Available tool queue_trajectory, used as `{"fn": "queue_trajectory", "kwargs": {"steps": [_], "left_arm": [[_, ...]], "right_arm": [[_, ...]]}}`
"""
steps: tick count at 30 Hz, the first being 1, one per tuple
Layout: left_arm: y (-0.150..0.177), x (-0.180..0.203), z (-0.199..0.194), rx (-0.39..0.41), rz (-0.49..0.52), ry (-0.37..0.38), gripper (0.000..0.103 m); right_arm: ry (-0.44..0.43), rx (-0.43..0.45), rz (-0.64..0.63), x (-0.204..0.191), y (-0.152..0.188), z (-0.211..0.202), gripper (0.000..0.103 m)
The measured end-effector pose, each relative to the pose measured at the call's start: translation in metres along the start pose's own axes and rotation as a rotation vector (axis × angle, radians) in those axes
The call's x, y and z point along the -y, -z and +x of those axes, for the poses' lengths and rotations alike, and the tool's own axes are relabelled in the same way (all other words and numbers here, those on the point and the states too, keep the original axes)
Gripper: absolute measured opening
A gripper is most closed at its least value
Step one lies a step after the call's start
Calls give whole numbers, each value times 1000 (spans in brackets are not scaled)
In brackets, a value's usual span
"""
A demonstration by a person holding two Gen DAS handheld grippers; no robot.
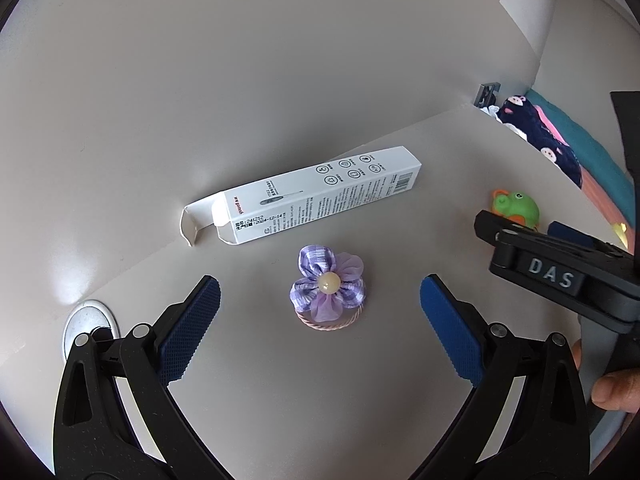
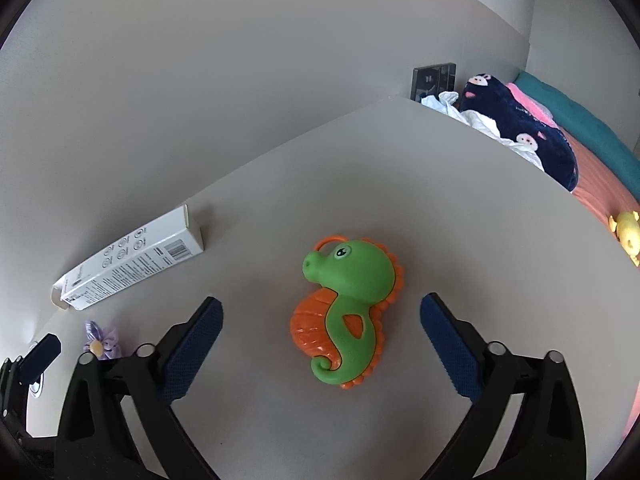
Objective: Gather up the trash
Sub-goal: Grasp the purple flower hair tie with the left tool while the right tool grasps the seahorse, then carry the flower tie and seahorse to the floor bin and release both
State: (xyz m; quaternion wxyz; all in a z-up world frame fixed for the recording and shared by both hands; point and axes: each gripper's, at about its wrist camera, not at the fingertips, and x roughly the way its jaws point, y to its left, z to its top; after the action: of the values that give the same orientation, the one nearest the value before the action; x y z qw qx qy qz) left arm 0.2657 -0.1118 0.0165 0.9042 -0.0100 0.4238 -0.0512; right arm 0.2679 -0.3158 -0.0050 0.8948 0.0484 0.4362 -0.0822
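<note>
Left wrist view
Left gripper [image 1: 320,300]: jaws spread wide and empty, two blue cross-hatched pads on black plastic arms.
Box [image 1: 310,197]: one long white cardboard carton with printed text, icons and a barcode, lying flat near the back edge of the worktop [image 1: 400,380] by the wall, its left end flap open (this looks like the trash).
Hair tie [image 1: 326,290]: one, a purple fabric flower with a pearly bead on a thin pink twisted loop, lying between the pads, touching neither.
Toy [image 1: 516,206]: one green and orange plastic piece, partly hidden, toward the right edge.
Right gripper [image 1: 540,256]: seen from the side, black with raised letters; a thumb [image 1: 614,392] shows below it.
Metal disc [image 1: 90,328]: one round grommet at the worktop's left end.

Right wrist view
Right gripper [image 2: 320,312]: jaws parted wide, gripping nothing.
Toy [image 2: 350,312]: one glossy seahorse, green body, orange ribbed belly and frill, a small loop on its head; it lies between the pads, clear of both.
Box [image 2: 128,262]: at the back left, along the wall.
Hair tie [image 2: 100,340]: near the left edge, partly hidden.
Yellow toy [image 2: 628,234]: one, off the right edge, on bedding [image 2: 528,136].
</note>
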Motion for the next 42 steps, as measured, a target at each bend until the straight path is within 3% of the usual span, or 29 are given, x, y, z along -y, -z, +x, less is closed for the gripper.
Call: {"fn": "queue_trajectory", "kwargs": {"steps": [2, 4, 6, 11, 12, 15, 20, 22, 24, 31, 33, 42], "left_arm": [[0, 1, 0, -1, 5, -2, 97], [1, 3, 0, 0, 14, -7, 97], [2, 4, 0, 0, 21, -10, 97], [2, 11, 4, -14, 34, -5, 97], [1, 12, 4, -14, 36, -5, 97], [0, 13, 8, -28, 33, -4, 96], [0, 8, 10, -41, 12, -16, 66], [0, 9, 9, -35, 21, -36, 44], [0, 9, 8, -33, 24, -47, 37], [0, 8, 7, -30, 31, -35, 20], [1, 9, 6, -24, 36, -31, 18], [4, 23, -5, 3, 99, -34, 17]], "right_arm": [[7, -19, -4, 2, 3, 5, 85], [21, -13, 0, 4, 4, 7, 69], [43, -8, -8, 5, 3, 7, 63], [40, -8, -34, 5, 5, 6, 61], [34, -6, -39, 5, 5, 5, 55], [17, 1, -55, 4, 8, 2, 54], [8, -1, -59, 4, 11, 0, 54], [7, 0, -58, 3, 11, -1, 54], [6, -2, -56, 3, 11, -1, 54], [-2, -5, -53, 3, 11, -1, 53], [-16, -5, -51, 3, 11, -2, 47], [-74, 3, -42, 10, 19, -23, 47]]}}
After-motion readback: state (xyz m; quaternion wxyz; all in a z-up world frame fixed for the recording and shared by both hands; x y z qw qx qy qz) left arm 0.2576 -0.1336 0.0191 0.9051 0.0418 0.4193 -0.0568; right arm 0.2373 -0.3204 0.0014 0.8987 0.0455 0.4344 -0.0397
